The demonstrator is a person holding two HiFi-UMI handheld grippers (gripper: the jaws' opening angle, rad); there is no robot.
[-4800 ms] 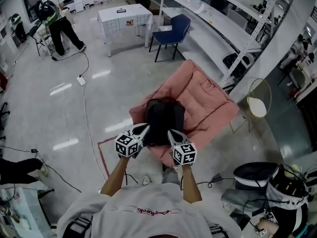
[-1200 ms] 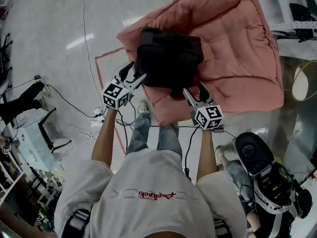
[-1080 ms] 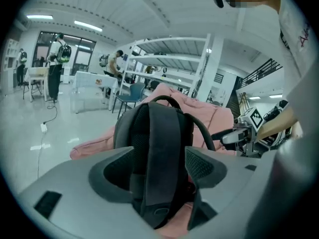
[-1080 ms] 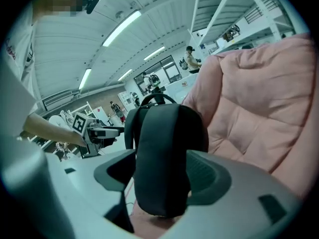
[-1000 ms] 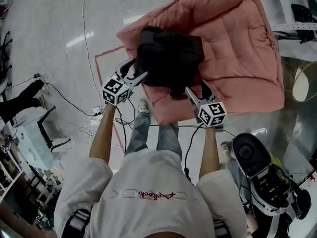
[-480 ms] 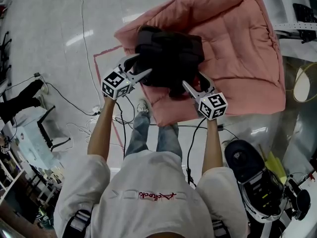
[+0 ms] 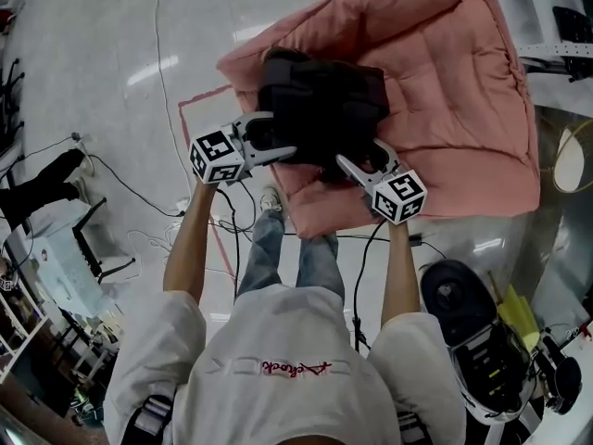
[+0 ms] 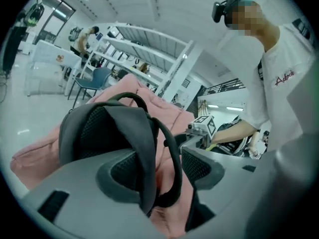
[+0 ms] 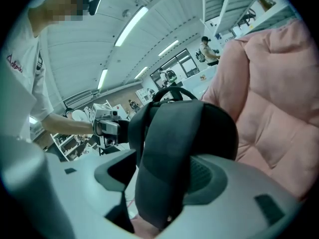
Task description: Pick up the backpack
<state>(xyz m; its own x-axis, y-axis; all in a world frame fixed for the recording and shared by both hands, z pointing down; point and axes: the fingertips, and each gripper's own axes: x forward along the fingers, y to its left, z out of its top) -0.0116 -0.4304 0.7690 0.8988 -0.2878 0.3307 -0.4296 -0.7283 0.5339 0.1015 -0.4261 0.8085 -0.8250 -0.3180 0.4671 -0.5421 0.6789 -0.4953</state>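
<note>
Right now the black backpack (image 7: 320, 100) lies on the front part of a pink quilted chair cushion (image 7: 454, 72), straps toward the person, who stands over it with an arm out to each side of it. The left gripper (image 7: 278, 135) reaches in at the bag's left flank. Its jaws stand wide and have just been closing a little. Seen along those jaws, a grey shoulder strap (image 8: 142, 143) and a thin black loop hang down between them. The strap lies against the one pad, the other pad is clear of it, and nothing is pinched. The right gripper (image 7: 359, 151) sits at the bag's near right corner, just above the cushion's front edge. Its jaws are also spread, with the broad padded shoulder strap (image 9: 164, 158) filling most of the gap between them. I see no squeeze on it, so the strap is framed rather than gripped. A red tape outline (image 7: 190, 109) marks the pale floor beside the chair.
</note>
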